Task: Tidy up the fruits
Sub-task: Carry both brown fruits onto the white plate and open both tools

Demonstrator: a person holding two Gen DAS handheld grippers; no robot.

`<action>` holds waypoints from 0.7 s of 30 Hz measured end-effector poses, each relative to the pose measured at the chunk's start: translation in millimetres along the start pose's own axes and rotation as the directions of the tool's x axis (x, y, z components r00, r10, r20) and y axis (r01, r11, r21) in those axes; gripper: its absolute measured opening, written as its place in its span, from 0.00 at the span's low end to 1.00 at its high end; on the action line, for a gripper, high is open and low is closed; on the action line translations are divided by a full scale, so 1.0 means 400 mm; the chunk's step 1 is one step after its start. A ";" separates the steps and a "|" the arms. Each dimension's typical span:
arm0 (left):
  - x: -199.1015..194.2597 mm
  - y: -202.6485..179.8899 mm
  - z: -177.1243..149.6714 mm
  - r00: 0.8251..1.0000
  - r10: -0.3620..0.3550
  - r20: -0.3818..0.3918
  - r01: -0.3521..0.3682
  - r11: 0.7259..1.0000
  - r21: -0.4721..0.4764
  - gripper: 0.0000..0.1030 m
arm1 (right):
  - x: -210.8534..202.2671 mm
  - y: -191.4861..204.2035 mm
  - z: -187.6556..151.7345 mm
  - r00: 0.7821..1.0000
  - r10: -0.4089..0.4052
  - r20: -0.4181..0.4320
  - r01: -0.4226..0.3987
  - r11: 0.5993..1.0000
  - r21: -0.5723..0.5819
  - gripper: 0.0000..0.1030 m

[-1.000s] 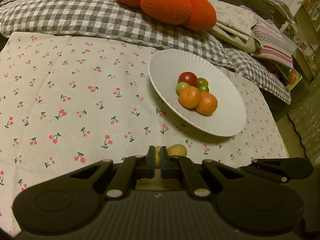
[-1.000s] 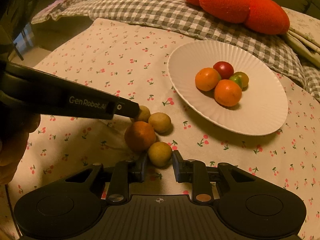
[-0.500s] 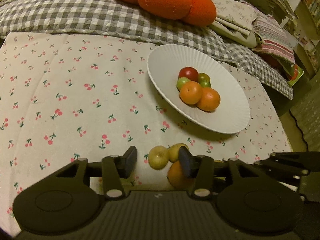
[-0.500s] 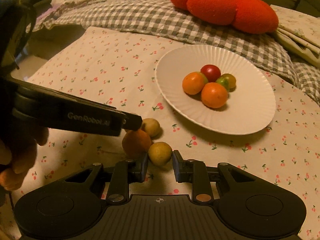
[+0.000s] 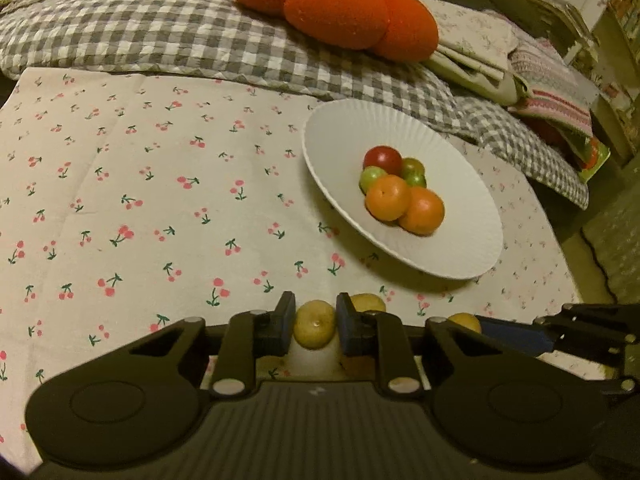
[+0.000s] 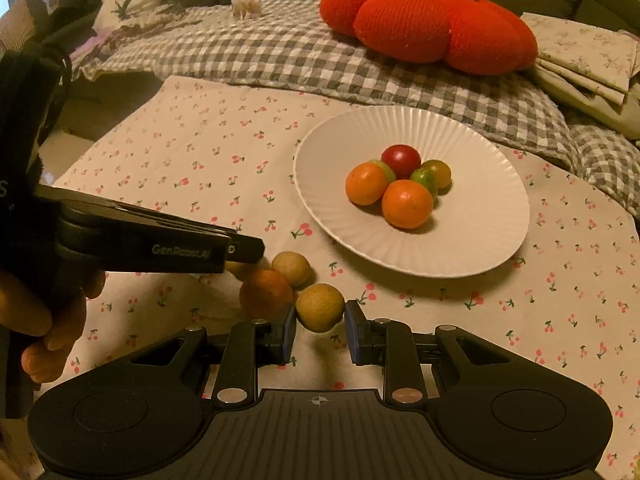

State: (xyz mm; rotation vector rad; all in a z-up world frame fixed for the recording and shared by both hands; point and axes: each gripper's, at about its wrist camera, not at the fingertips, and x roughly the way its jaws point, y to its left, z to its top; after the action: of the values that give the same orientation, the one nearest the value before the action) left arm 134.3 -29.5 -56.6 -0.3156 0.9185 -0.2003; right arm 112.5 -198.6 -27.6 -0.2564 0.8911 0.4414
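A white ribbed plate (image 5: 460, 248) (image 6: 480, 240) on the cherry-print cloth holds two oranges, a red fruit and green ones. Several loose fruits lie in front of it. My left gripper (image 5: 315, 326) is shut on a small yellow fruit (image 5: 315, 323); another yellow fruit (image 5: 368, 303) lies just behind it. My right gripper (image 6: 320, 326) has its pads on either side of a yellow fruit (image 6: 320, 307), with a small gap on the right. An orange fruit (image 6: 266, 292) and a yellow one (image 6: 291, 267) lie just left of it, under the left gripper's body (image 6: 160, 244).
A grey checked blanket (image 5: 160, 28) with a big orange pumpkin cushion (image 5: 332, 4) lies behind the cloth. Folded linens (image 5: 520, 60) are piled at the right. The cloth's edge drops off at the right (image 5: 560, 248).
My left gripper opened around the small yellow fruit and has now closed on it. My right gripper has moved in around the other yellow fruit.
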 end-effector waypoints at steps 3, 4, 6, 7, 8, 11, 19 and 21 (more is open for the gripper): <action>-0.020 0.001 0.014 1.000 -0.006 0.023 0.007 1.000 -0.011 0.19 | -0.008 -0.007 0.002 1.000 -0.003 0.007 0.003 1.000 0.008 0.25; -0.025 0.001 0.020 1.000 -0.007 0.031 0.008 1.000 -0.013 0.19 | -0.011 -0.010 0.002 1.000 -0.004 0.010 0.004 1.000 0.012 0.25; -0.040 0.002 0.032 0.999 -0.012 0.050 0.013 1.000 -0.020 0.19 | -0.019 -0.018 0.003 1.000 -0.008 0.017 0.007 1.000 0.022 0.25; -0.046 0.003 0.039 0.998 -0.017 0.058 0.018 1.000 -0.024 0.19 | -0.023 -0.023 0.004 1.000 -0.010 0.022 0.009 1.000 0.028 0.25; -0.052 0.005 0.046 0.998 -0.022 0.065 0.024 0.999 -0.030 0.19 | -0.027 -0.029 0.006 1.000 -0.011 0.026 0.010 0.999 0.035 0.25; -0.064 0.008 0.062 0.996 -0.034 0.088 0.038 0.998 -0.044 0.19 | -0.046 -0.048 0.011 0.999 -0.019 0.047 0.016 0.998 0.058 0.25; -0.056 -0.016 0.097 0.991 -0.053 0.124 0.057 0.998 -0.025 0.19 | -0.080 -0.120 0.033 0.993 -0.062 0.097 0.047 0.988 0.147 0.25; -0.050 -0.027 0.103 0.990 -0.055 0.130 0.056 0.998 -0.009 0.19 | -0.079 -0.139 0.036 0.992 -0.077 0.100 0.059 0.983 0.172 0.25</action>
State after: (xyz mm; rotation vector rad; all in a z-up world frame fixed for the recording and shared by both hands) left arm 155.2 -26.0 -14.6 -0.3618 0.7831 -0.2228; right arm 131.3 -250.2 7.9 -0.1071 0.8079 0.3109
